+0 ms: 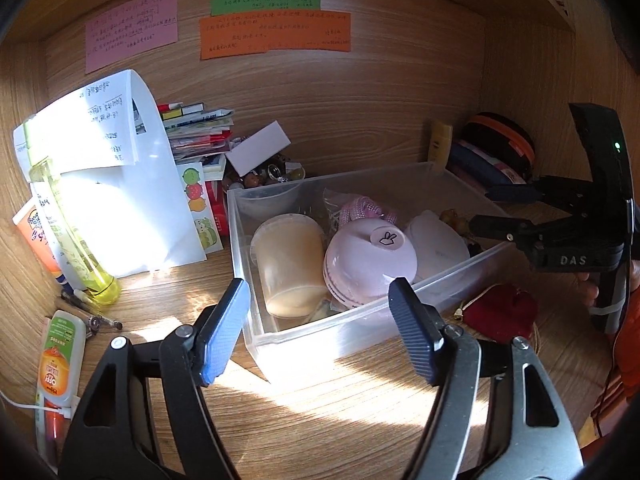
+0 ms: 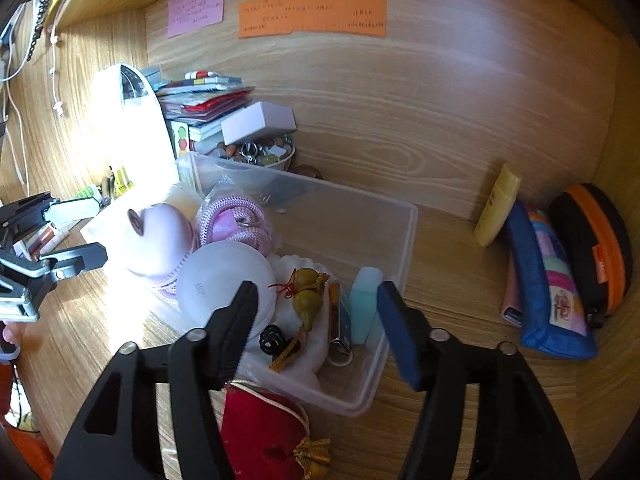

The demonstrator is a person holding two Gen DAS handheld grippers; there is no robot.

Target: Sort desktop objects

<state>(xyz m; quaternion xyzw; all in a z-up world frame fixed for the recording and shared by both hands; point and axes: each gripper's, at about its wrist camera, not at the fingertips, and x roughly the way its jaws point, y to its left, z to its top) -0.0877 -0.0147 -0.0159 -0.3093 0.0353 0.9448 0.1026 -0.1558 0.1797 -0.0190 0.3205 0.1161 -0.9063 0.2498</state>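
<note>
Desktop objects are mostly gathered in the clear plastic bin sitting mid-counter, and both tools hang back from it right now. Left hand-held gripper hovers at the bin's near corner, jaws spread wide, nothing between them. Right hand-held gripper hovers over the bin's other end, likewise wide and empty.

Risks from here, as I judge them: that bin is light and see-through, so a finger coming down on its rim could shove or tip it. The pink round case leans against the beige lidded tub, and a nudge to either could roll it. The red pouch lies on the counter right against the bin wall, under the right tool; limp cloth with a tassel may snag or slip from a shallow pinch.

Now the views. From the left wrist you get the yellow-green spray bottle, pens and the orange-labelled tube at the counter's left. From the right wrist, the gourd charm, the pale blue block, plus the blue pencil case against the side wall.
</note>
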